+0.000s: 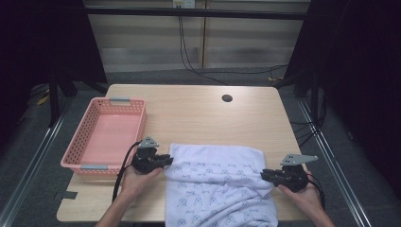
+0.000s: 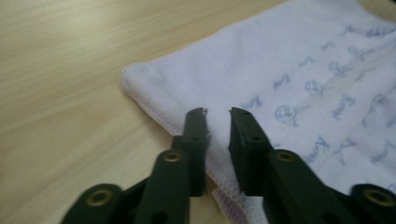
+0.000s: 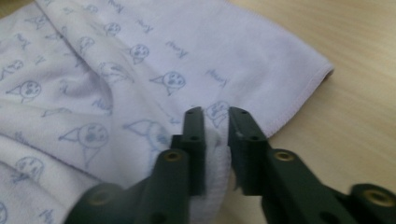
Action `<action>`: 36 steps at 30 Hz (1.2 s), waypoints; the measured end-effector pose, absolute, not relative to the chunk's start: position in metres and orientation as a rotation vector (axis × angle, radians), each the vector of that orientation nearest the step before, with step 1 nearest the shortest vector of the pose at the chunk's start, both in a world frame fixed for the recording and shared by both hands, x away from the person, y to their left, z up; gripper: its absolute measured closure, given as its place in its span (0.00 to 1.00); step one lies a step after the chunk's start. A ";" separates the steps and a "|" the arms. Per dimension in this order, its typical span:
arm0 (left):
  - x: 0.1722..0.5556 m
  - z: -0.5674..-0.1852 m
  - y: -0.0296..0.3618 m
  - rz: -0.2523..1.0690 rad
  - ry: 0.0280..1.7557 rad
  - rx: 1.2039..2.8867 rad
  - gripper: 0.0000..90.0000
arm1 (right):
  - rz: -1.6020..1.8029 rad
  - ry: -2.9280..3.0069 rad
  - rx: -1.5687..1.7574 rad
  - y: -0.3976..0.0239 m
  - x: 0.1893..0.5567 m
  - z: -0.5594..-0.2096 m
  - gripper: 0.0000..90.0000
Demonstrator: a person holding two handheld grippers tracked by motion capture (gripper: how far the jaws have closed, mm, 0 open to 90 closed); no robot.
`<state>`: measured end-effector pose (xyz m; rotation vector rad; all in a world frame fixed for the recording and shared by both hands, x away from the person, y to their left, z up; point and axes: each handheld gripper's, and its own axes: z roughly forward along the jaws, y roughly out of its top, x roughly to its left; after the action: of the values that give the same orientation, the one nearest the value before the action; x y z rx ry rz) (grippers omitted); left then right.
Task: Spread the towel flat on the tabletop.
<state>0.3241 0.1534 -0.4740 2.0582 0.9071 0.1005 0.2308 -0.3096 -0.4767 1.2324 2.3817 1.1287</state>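
A white towel (image 1: 215, 187) printed with small blue figures lies rumpled on the near half of the wooden table (image 1: 198, 116) and hangs over its front edge. At the towel's left edge is my left gripper (image 1: 167, 161). In the left gripper view its jaws (image 2: 218, 112) stand a little apart over the stitched hem (image 2: 154, 112), not pressing on it. My right gripper (image 1: 263, 175) is at the towel's right edge. Its jaws (image 3: 215, 111) are slightly apart with a loose fold of towel (image 3: 217, 158) between them.
A pink plastic basket (image 1: 105, 101), with nothing in it, stands at the table's left side, just beyond my left hand. A round cable hole (image 1: 227, 98) sits near the far edge. Bare wood lies beyond the towel.
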 end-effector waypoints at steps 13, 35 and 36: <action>0.350 -0.490 0.128 0.120 0.997 2.081 0.58 | 1.112 2.243 1.326 -0.304 0.320 -0.485 0.55; 0.355 -0.496 0.129 0.045 0.934 2.077 0.97 | 1.234 2.289 1.344 -0.304 0.318 -0.489 0.96; 0.354 -0.493 0.131 0.035 0.930 2.044 0.97 | 1.269 2.266 1.347 -0.307 0.316 -0.483 0.96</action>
<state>0.3541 0.1310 -0.4927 2.0436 0.9299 0.0349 0.3160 -0.3075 -0.4830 1.3471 2.2658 1.2692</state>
